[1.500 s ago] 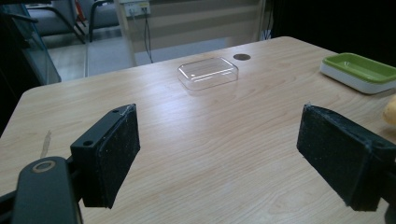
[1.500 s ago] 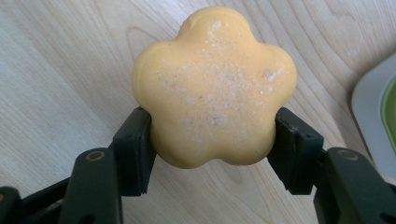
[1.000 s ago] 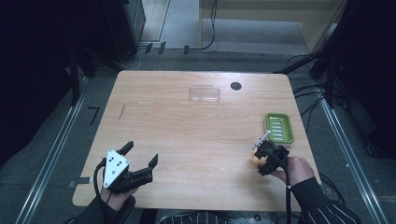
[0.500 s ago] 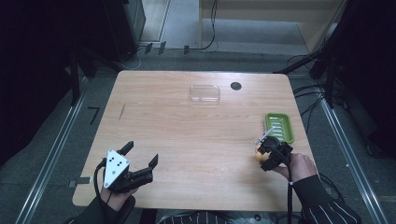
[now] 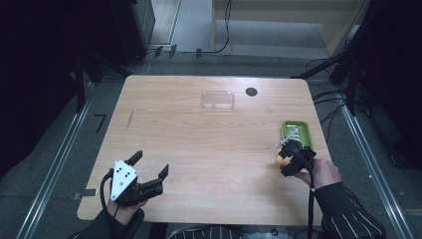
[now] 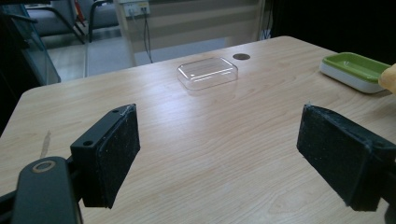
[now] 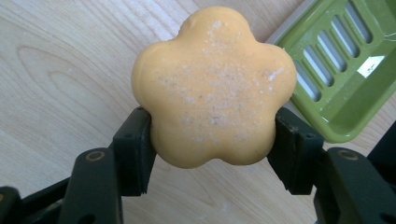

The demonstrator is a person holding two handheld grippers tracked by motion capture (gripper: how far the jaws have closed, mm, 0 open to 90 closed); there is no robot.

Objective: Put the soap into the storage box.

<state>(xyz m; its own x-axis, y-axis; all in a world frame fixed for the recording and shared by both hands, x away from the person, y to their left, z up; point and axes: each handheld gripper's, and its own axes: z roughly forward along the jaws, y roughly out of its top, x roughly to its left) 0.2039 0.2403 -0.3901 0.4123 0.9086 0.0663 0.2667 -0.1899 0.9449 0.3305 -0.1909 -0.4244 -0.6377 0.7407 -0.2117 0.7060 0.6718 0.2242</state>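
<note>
An orange flower-shaped soap (image 7: 212,88) is clamped between the two black jaws of my right gripper (image 7: 212,154), just above the wooden table (image 5: 209,144). In the high view that gripper (image 5: 291,157) is at the table's right side with the soap (image 5: 282,160) showing as an orange spot. Just beyond it lies a green slatted soap dish (image 5: 297,133), also seen up close (image 7: 345,65) to the soap's upper right. My left gripper (image 5: 149,174) rests open near the front left corner; its pads (image 6: 114,149) stand wide apart over bare wood.
A clear plastic lid (image 5: 218,99) lies at the far middle of the table, with a small dark round hole (image 5: 251,91) to its right. From the left gripper the lid (image 6: 208,72) and the green dish (image 6: 357,70) are ahead. Dark equipment and cables surround the table.
My right gripper with the soap has shifted slightly toward the green dish. The left gripper has stayed in place and open.
</note>
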